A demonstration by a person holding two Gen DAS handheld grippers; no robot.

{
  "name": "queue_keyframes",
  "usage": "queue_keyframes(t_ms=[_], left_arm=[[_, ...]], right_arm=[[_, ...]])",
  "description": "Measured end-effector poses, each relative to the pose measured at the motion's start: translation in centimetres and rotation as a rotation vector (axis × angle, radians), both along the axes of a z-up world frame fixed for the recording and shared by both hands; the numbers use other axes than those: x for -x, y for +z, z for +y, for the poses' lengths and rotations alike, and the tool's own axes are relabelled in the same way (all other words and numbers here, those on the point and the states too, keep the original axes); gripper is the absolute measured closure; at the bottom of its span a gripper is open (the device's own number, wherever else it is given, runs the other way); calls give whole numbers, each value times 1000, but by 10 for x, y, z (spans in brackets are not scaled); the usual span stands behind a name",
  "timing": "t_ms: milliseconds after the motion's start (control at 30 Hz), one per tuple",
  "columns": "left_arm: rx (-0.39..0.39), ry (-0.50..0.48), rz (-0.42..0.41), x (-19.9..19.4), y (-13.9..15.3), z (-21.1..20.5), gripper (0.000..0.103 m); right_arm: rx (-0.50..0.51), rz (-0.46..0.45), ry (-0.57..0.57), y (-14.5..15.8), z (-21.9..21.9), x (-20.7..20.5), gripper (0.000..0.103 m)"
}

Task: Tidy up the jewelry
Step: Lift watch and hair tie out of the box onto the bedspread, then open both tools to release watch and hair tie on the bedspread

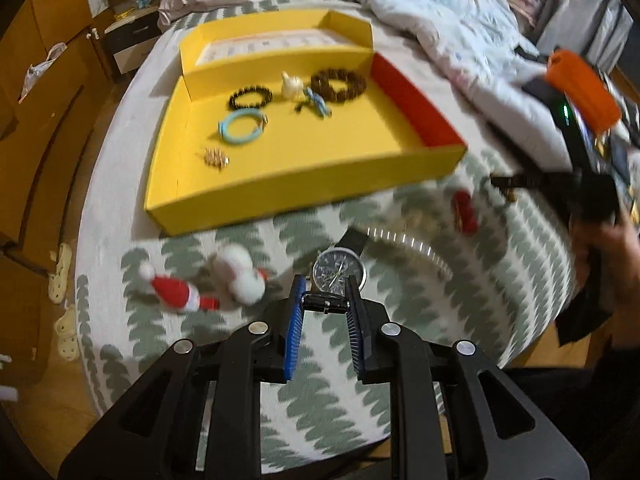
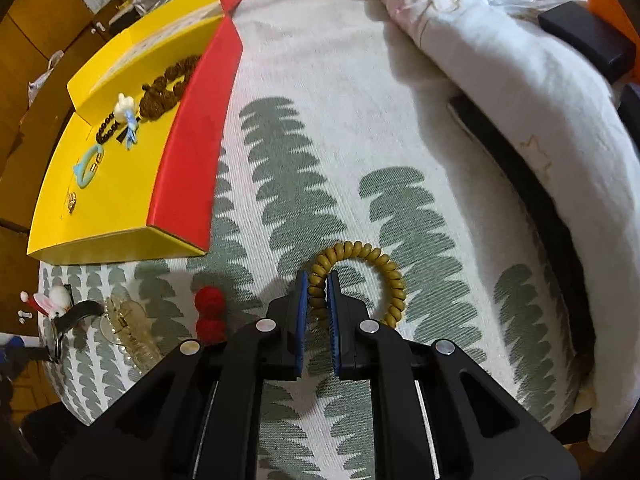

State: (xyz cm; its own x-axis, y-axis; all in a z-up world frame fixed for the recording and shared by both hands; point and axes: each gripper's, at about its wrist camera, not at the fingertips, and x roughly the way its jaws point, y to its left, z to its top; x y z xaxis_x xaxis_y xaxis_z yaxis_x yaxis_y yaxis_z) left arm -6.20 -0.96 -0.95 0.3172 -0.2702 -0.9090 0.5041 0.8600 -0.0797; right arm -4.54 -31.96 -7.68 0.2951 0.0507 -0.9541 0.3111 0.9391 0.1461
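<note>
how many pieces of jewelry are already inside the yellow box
5. Small dark bead bracelet and larger brown bead bracelet along the back of the yellow box, white-and-blue charm between them, light blue bracelet in front, gold piece nearest. None appear hidden.

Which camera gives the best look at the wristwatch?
The left wrist view: the wristwatch shows its dial, the left gripper clamped on its strap. The right wrist view shows it only edge-on at the left border.

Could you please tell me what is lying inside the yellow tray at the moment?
Inside the yellow tray lie a small dark bead bracelet, a larger brown bead bracelet, a light blue bangle, a white charm with a blue tassel and a small gold piece. Nothing looks covered.
</note>
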Motion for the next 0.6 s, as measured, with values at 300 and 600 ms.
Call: queue_keyframes(t_ms=[300,600], left_arm=[[-125,3,63,9,-49,1,83],[-185,14,82,10,-67,0,86]], right_arm=[[8,30,-6,-14,3,-3,92],[7,29,-8,-13,3,-4,91]])
